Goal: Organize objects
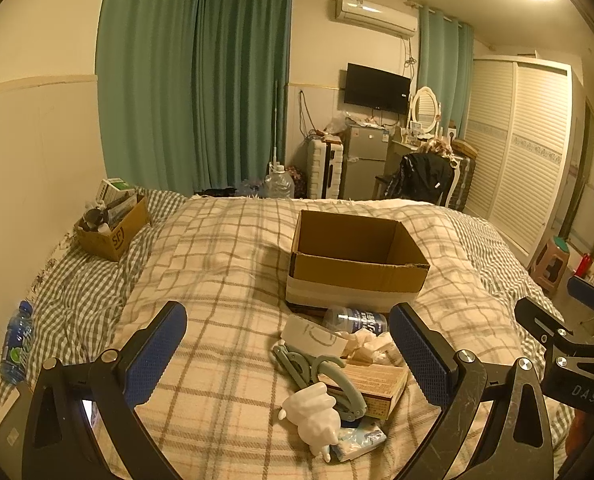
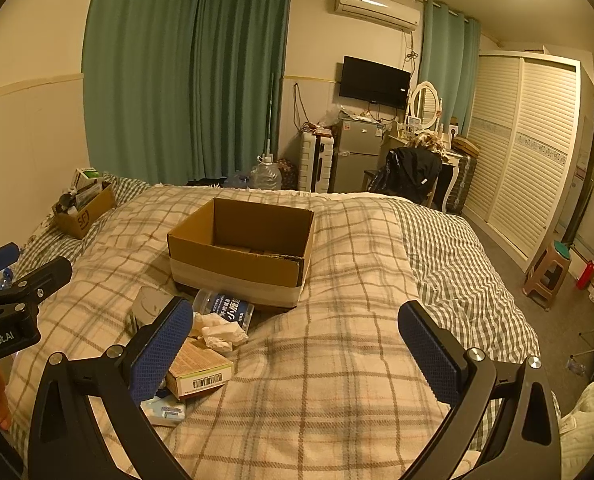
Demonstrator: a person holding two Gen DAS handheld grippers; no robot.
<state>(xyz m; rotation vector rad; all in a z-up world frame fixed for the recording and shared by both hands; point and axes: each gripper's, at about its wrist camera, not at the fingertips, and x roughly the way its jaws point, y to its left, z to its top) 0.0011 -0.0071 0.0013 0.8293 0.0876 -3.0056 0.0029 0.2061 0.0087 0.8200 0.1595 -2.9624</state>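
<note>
Bed (image 1: 233,280) w/ plaid blanket: open cardboard box (image 1: 357,264), small clutter pile (image 1: 337,368) in front, 2nd box (image 1: 111,226) far left.

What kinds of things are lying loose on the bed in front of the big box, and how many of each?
Plastic jars: 1
Scissors: 1
White figurines: 1
Small cartons: 1
Crumpled tissues: 1
Tissue packs: 1
Paper cards: 1
Total: 7

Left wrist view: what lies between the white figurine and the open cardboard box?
In the left wrist view, between white figurine and cardboard box lie grey-green scissors, a flat carton, crumpled tissue and a plastic jar.
</note>
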